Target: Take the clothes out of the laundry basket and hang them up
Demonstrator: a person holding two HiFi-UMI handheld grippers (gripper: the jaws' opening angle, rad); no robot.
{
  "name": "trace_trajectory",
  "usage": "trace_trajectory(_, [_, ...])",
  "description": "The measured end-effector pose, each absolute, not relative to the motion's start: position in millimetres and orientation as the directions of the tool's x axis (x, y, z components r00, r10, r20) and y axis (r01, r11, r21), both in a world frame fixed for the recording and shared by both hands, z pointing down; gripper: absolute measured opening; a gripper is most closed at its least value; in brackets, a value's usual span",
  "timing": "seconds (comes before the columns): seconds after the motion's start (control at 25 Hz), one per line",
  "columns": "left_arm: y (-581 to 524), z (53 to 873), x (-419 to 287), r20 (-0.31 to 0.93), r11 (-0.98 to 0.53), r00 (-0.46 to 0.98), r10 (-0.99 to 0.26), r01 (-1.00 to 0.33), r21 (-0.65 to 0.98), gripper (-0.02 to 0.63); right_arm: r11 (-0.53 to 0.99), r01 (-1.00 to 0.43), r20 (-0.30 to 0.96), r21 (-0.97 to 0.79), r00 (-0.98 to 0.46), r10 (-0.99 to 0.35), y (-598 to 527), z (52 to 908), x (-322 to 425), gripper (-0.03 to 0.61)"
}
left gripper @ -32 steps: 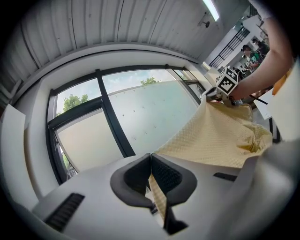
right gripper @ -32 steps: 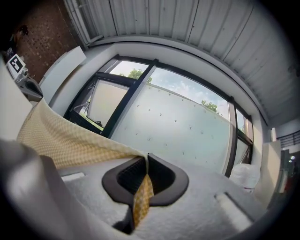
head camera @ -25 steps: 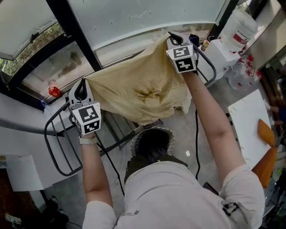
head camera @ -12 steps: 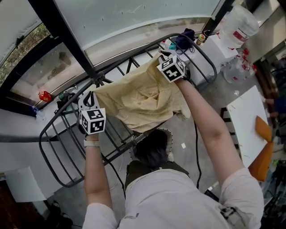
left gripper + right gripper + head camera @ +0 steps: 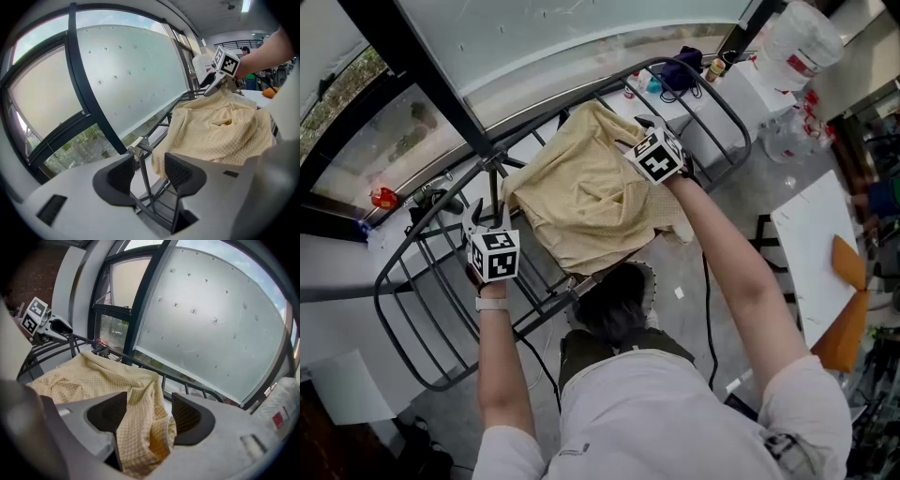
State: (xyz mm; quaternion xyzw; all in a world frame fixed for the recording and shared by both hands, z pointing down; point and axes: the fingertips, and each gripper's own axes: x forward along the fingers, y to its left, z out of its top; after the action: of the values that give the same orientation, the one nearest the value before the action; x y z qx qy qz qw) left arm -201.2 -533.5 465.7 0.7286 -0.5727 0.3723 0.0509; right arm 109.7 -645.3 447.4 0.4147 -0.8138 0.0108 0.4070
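A yellow checked cloth [image 5: 581,197] lies spread over the dark bars of a drying rack [image 5: 420,246] under the window. My left gripper [image 5: 485,214] hovers at the cloth's left edge. Its jaws have just been opening and stand open with only rack bars [image 5: 140,161] behind the gap, the cloth [image 5: 220,131] to its right. My right gripper [image 5: 633,136] is over the cloth's far right corner. Its jaws have also just been opening. In the right gripper view a fold of the cloth [image 5: 140,418] lies loose between the open jaws of the right gripper [image 5: 150,413].
A round basket with a perforated rim [image 5: 649,281] and dark contents stands on the floor below the rack's near edge. A white jug [image 5: 797,42] and small items [image 5: 680,70] sit at the far right. A white table [image 5: 811,253] is at the right. The window frame [image 5: 412,70] runs behind.
Both grippers have come down with the cloth, which was held stretched between them and now rests on the rack. Both pairs of jaws have let go of its corners.
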Motion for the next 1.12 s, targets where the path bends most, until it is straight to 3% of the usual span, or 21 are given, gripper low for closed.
trace_trajectory(0.68, [-397,423,-150,0.538,-0.236,0.028,-0.842,-0.917,-0.322,0.187,0.759,-0.630,0.470,0.162,-0.627,-0.621,-505,388,116,0.282])
trace_trajectory(1.12, [-269,432,-91,0.531,-0.148,-0.029,-0.847,-0.946,-0.289,0.187,0.850,-0.517,0.448,0.102,-0.739,-0.503,-382,420,144,0.282])
